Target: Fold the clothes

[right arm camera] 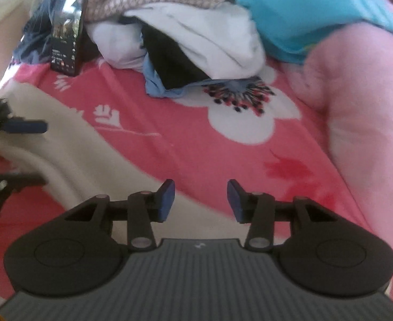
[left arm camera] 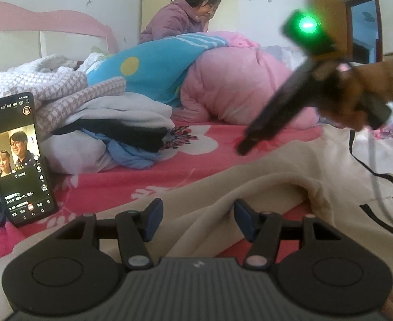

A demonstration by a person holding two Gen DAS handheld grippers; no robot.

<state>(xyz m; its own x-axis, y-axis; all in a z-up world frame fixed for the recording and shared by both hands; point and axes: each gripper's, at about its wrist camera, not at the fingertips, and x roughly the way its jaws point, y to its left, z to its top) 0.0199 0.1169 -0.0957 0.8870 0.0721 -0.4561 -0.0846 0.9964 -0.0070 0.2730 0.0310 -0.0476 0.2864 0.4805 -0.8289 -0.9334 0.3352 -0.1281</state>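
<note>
A beige garment (left arm camera: 250, 187) with black stripes on its pale right part lies spread over the pink flowered bedsheet (left arm camera: 196, 160). My left gripper (left arm camera: 199, 219) hovers low over it, jaws open, a soft fold of the beige cloth lying loosely between the blue pads. My right gripper (left arm camera: 243, 147) shows blurred, tilted down toward the sheet, held by a hand in a brown sleeve. In the right wrist view, the right gripper (right arm camera: 200, 200) is open and empty above the edge of the beige garment (right arm camera: 62, 139). The left gripper (right arm camera: 40, 153) appears at the left edge.
A phone (left arm camera: 19, 157) with a lit screen leans against a pile of clothes (left arm camera: 102, 123) at the left. A bulky pink quilt (left arm camera: 236, 85) with a blue blanket on top fills the back. A person (left arm camera: 185, 13) sits behind it. A cable (left arm camera: 370, 165) hangs at the right.
</note>
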